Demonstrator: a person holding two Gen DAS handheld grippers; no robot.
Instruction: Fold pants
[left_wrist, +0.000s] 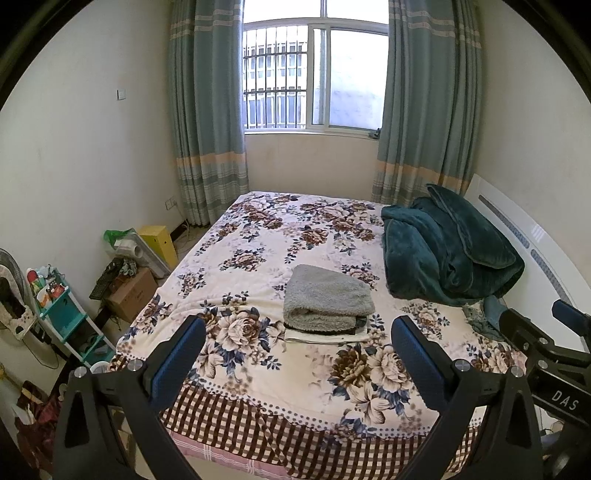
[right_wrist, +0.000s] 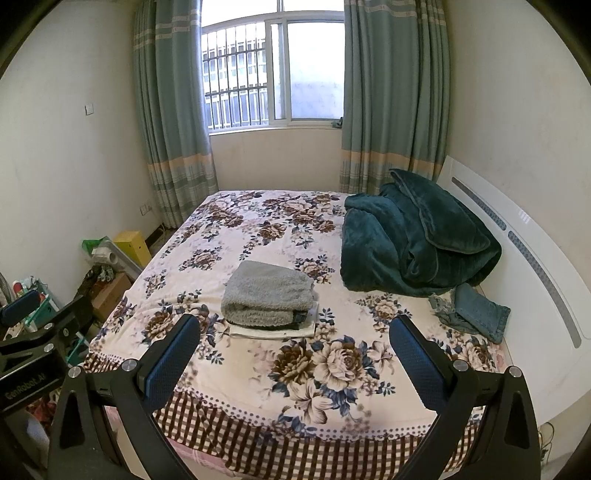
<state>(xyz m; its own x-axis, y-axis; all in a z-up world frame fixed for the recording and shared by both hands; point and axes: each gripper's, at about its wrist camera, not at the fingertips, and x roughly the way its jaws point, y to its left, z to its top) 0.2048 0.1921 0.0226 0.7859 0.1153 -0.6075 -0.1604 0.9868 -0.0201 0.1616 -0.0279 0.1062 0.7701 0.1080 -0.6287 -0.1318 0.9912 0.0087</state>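
1. While both the left gripper (left_wrist: 298, 360) and right gripper (right_wrist: 294, 356) hung spread and empty above the bed's (left_wrist: 258, 373) near edge, bare floral cover lay between them.
2. Folded grey pants (left_wrist: 327, 297) topped a small stack mid-bed.
3. Teal blanket (left_wrist: 447, 251) and jeans (right_wrist: 476, 312) crowded the right side — beside the headboard (right_wrist: 532, 258).

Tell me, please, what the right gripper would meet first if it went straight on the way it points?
Probably the folded grey fleece pile on the floral bedspread, slightly left of the right gripper line; its jaws stand open. Depth is unclear.
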